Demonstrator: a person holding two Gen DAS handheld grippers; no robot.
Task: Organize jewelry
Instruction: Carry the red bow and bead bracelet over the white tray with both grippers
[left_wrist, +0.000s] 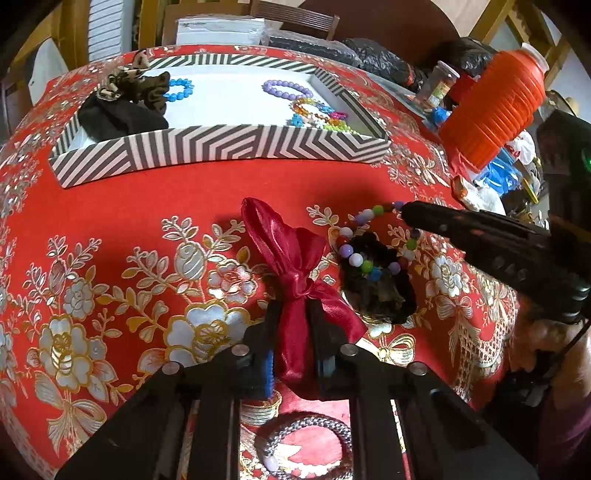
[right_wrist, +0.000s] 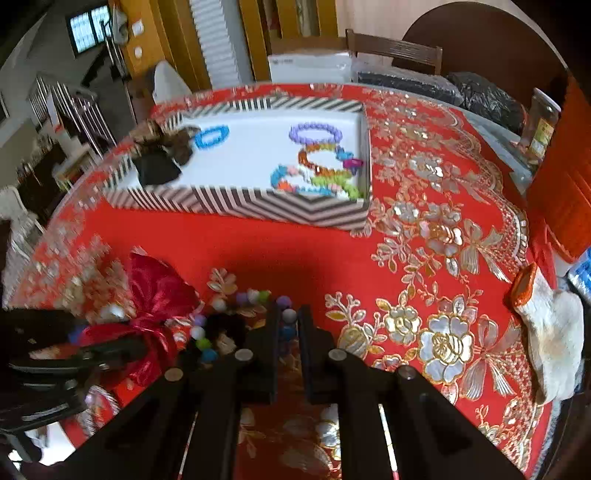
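Left tongs (left_wrist: 291, 314) clamped on the knot of a dark red satin ribbon bow (left_wrist: 291, 258), bottom centre of the left wrist view; the bow's loop fans up and left over the red floral cloth (left_wrist: 147, 206) on the bench.

Right tongs (right_wrist: 289, 314) pinched shut on a multicolour bead bracelet (right_wrist: 290, 315), lower centre of the right wrist view; one white bead sits right between the fingers. In the left view the same bracelet (left_wrist: 364, 254) curves over a dark scrunchie (left_wrist: 380, 291), just right of the bow, with the right tongs coming in from the right edge.

Striped tray (left_wrist: 221, 147) sits in the upper half of both views, well apart from both tongs. Inside: blue bead ring (left_wrist: 181, 88) and dark hair ties (left_wrist: 129, 99) at its left end, purple bead bracelet (left_wrist: 284, 88) and a pile of coloured bracelets (left_wrist: 321, 114) at its right end.

Grey braided cord bracelet (left_wrist: 314, 428) lies on the cloth at the bottom edge of the left view, under the left tongs. Orange ribbed jug (left_wrist: 495, 110) at upper right.
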